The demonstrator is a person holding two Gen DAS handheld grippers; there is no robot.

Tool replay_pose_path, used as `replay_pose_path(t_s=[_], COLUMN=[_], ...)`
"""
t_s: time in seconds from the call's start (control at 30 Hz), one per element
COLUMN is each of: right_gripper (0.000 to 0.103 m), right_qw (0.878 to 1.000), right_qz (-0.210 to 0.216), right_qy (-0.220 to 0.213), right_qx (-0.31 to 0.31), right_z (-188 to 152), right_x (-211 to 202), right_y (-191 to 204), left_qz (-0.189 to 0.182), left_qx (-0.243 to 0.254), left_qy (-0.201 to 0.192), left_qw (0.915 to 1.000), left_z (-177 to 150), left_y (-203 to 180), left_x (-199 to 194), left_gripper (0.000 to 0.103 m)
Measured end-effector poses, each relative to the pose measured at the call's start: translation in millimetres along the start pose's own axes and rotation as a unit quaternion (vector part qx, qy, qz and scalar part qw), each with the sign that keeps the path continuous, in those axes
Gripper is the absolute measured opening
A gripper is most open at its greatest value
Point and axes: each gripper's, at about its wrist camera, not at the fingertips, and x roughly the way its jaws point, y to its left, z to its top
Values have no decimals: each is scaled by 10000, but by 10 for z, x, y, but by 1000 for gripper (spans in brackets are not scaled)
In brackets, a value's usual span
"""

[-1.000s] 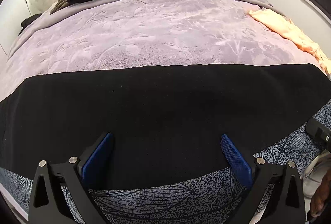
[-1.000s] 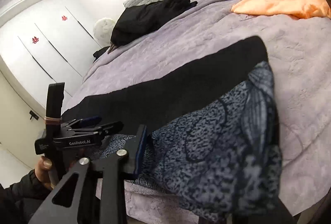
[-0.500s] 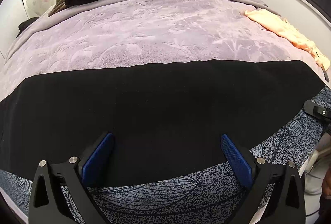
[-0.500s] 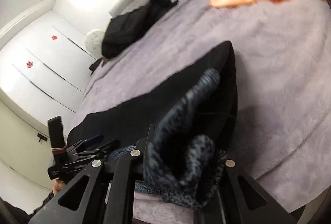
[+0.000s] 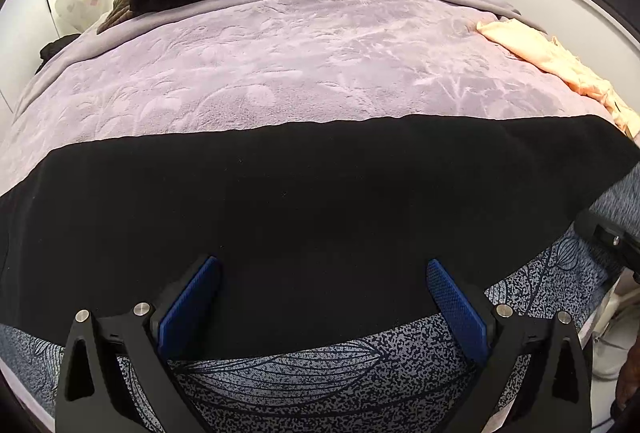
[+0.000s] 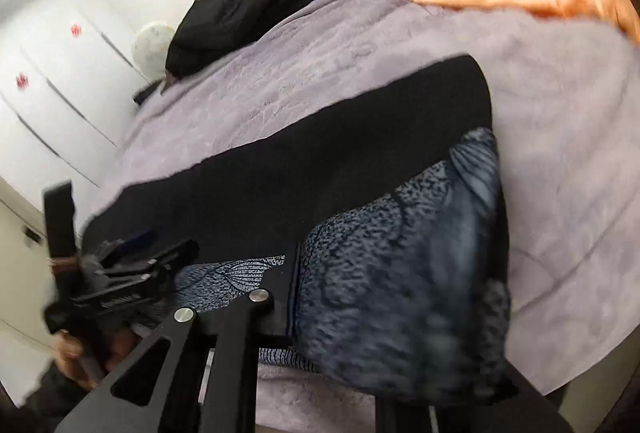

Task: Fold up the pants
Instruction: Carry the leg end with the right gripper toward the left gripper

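The pants (image 5: 320,217) lie across the near edge of the bed (image 5: 304,65), a long black band with a speckled leaf-print part toward the viewer. The right gripper (image 6: 320,313) holds the printed end, fingers closed on it; this soft cloth could slip or bunch if pulled unevenly. The left gripper (image 5: 320,305) hovers wide open, holding nothing. The plush lilac blanket may drag the fabric.

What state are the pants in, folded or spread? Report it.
Spread, one end lifted: the pants lie as a long band across the bed; right tool holds patterned fabric.
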Motion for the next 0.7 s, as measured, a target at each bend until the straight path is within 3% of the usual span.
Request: replay_pose_path(t_s=[0.07,0.13,0.33,0.5,0.6,0.7], right_gripper=[13,13,13,13,13,13], right_qw=[9965,9940,9931,9903,9883,9850], right_qz=[-458,-668,-537,-572,-544,-505], right_qy=[-222,-205,-622,-641,-796,-944], right_qx=[-670,-846,-831,-1094,-1179,-1354], right_z=[64,98,180,235,284,317], right_x=[-87,-88,-410,-405,-518,-629], right_y=[247,320,400,662,789,953], left_qz=[-28,-31,-190,530,123,411], left_qx=[-8,-19,-532,18,-365,-704], left_qy=[-5,16,22,17,93,-108], left_qw=[10000,10000,9984,9986,9992,9966], left_z=[-3,0,-9,-71,-27,-64], left_y=[11,15,217,63,246,526], left_x=[-8,-14,-177,-43,-159,-312], left_gripper=[103,103,103,103,103,103])
